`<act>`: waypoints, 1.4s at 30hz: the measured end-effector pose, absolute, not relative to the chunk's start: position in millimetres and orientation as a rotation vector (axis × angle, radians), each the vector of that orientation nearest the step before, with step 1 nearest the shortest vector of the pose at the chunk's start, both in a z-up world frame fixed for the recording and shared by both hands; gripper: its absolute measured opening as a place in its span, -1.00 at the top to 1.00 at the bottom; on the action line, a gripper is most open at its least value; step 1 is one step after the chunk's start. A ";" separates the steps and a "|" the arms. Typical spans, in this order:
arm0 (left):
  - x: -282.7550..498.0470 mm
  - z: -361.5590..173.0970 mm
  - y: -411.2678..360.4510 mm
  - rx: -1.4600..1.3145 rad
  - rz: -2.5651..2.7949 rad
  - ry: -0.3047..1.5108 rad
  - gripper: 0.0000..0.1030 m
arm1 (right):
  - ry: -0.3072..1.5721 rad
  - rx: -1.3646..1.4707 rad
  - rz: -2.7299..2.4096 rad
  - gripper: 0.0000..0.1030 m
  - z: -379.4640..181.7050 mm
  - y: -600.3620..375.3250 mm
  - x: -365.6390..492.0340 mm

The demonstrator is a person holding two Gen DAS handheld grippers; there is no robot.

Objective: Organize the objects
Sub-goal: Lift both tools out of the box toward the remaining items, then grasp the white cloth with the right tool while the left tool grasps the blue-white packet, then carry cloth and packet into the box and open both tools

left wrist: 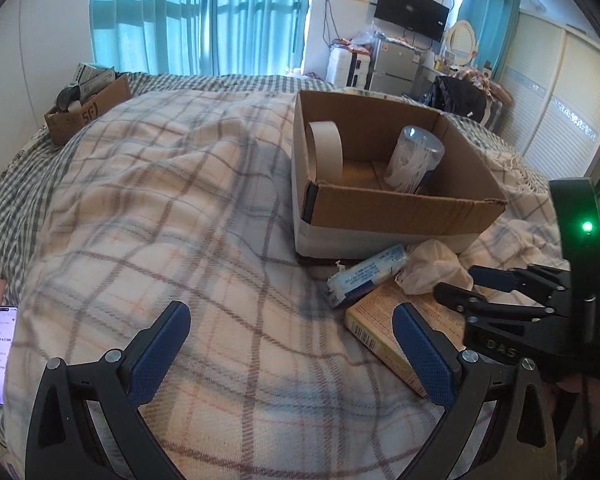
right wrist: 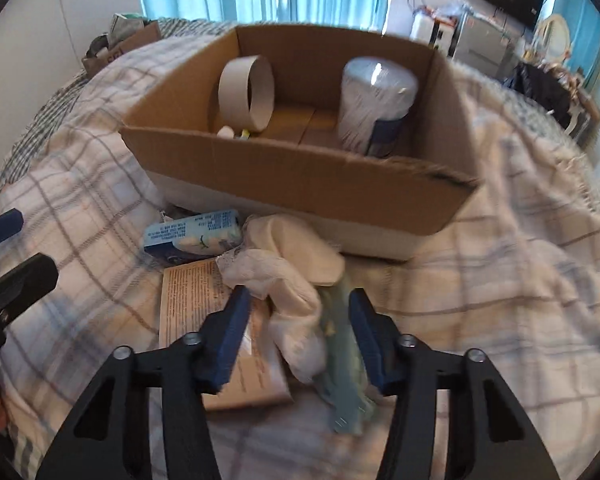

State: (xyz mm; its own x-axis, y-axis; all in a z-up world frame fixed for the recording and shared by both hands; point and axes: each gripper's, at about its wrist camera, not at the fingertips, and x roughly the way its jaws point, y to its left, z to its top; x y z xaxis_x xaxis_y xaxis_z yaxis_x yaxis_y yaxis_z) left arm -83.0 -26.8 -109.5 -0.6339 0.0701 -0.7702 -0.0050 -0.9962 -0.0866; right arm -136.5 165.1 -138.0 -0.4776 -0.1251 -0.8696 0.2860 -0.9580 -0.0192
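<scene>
An open cardboard box (left wrist: 404, 208) (right wrist: 300, 184) stands on the plaid blanket. It holds a roll of tape (left wrist: 326, 150) (right wrist: 246, 92) and a clear tub of cotton swabs (left wrist: 414, 160) (right wrist: 374, 100). In front of it lie a blue-and-white tissue pack (left wrist: 364, 274) (right wrist: 194, 236), a flat yellow box (left wrist: 388, 332) (right wrist: 204, 320) and a white cloth bundle (left wrist: 432, 266) (right wrist: 296, 280). My right gripper (right wrist: 296, 340) (left wrist: 460, 284) is open, its fingers either side of the white bundle and a pale green packet (right wrist: 342, 360). My left gripper (left wrist: 290, 344) is open and empty over the blanket.
A second cardboard box (left wrist: 86, 108) with odds and ends sits at the bed's far left. A lit phone (left wrist: 0, 354) lies at the left edge. A TV (left wrist: 412, 10), drawers and wardrobes stand beyond the bed.
</scene>
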 end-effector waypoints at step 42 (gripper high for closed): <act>-122.6 -139.4 30.4 -1.378 2.570 0.045 0.47 | 0.062 1.277 -2.640 0.83 -84.7 231.3 -104.0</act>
